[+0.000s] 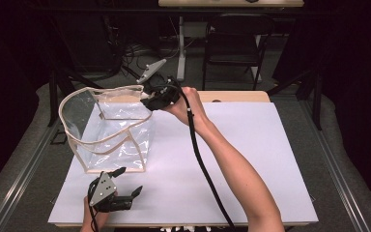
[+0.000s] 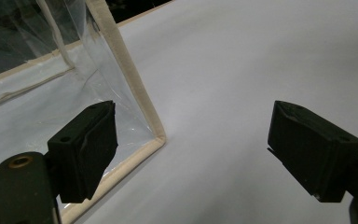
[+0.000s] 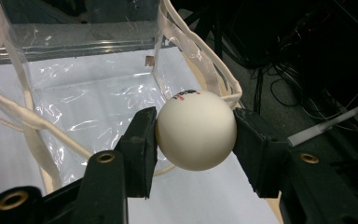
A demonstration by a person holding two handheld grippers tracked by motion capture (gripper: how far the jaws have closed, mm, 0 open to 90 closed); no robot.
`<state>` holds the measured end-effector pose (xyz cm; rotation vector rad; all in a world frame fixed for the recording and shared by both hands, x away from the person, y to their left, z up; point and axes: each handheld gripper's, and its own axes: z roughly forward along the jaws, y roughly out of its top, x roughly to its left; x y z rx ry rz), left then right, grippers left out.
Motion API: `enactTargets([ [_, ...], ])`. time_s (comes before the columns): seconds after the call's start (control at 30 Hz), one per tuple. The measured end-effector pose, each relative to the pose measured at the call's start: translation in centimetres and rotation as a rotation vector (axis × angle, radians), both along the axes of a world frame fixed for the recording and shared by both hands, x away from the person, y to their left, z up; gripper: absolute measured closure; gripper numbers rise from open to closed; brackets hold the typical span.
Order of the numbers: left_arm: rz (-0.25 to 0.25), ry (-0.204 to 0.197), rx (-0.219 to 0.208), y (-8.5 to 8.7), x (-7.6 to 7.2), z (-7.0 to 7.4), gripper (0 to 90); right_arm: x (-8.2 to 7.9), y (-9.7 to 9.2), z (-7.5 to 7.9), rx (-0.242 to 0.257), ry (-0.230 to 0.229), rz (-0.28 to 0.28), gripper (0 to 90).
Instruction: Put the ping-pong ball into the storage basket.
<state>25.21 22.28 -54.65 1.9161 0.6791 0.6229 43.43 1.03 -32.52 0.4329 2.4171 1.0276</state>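
Observation:
A clear plastic bag [image 1: 111, 128] with cream fabric trim stands open on the white table [image 1: 241, 159], left of centre. My right gripper [image 1: 150, 99] hovers at the bag's far right rim, held by a hand reaching across the table. In the right gripper view that gripper [image 3: 196, 133] is shut on a white ball [image 3: 196, 130] with small red and black print, above the bag's open mouth [image 3: 88, 98]. My left gripper [image 1: 125, 181] rests near the front edge of the table, open and holding nothing. In the left gripper view the jaws stand wide apart beside the bag's lower corner [image 2: 156, 137].
A black folding chair [image 1: 234, 41] and a table leg stand beyond the far edge, with cables on the floor. A black cable [image 1: 203, 164] trails from the right gripper along the forearm. Dark curtains surround the table.

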Motion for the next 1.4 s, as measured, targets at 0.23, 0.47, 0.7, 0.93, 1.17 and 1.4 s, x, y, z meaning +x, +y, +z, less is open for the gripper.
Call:
enactTargets([
  [0.23,0.000,-0.001,0.000,0.0,0.0,0.0,16.0,-0.1,0.8,0.0,-0.006,0.000,0.009,51.1],
  [0.47,0.000,0.000,0.001,0.0,0.0,0.0,16.0,0.1,1.3,-0.1,-0.009,0.002,0.014,51.1],
  [0.7,-0.003,-0.002,0.003,0.0,0.0,0.0,16.0,0.3,1.7,-0.4,-0.014,0.011,0.015,51.1],
  [0.93,0.000,0.002,-0.001,0.0,0.0,0.0,16.1,0.7,1.9,-0.6,-0.008,0.021,0.014,51.1],
  [1.17,-0.001,0.002,-0.003,0.0,0.1,0.0,16.0,0.9,2.2,-0.7,-0.005,0.026,0.013,51.0],
  [1.4,-0.003,0.002,0.002,0.0,0.1,0.0,16.1,1.0,2.7,-0.4,-0.001,0.027,0.017,51.1],
])
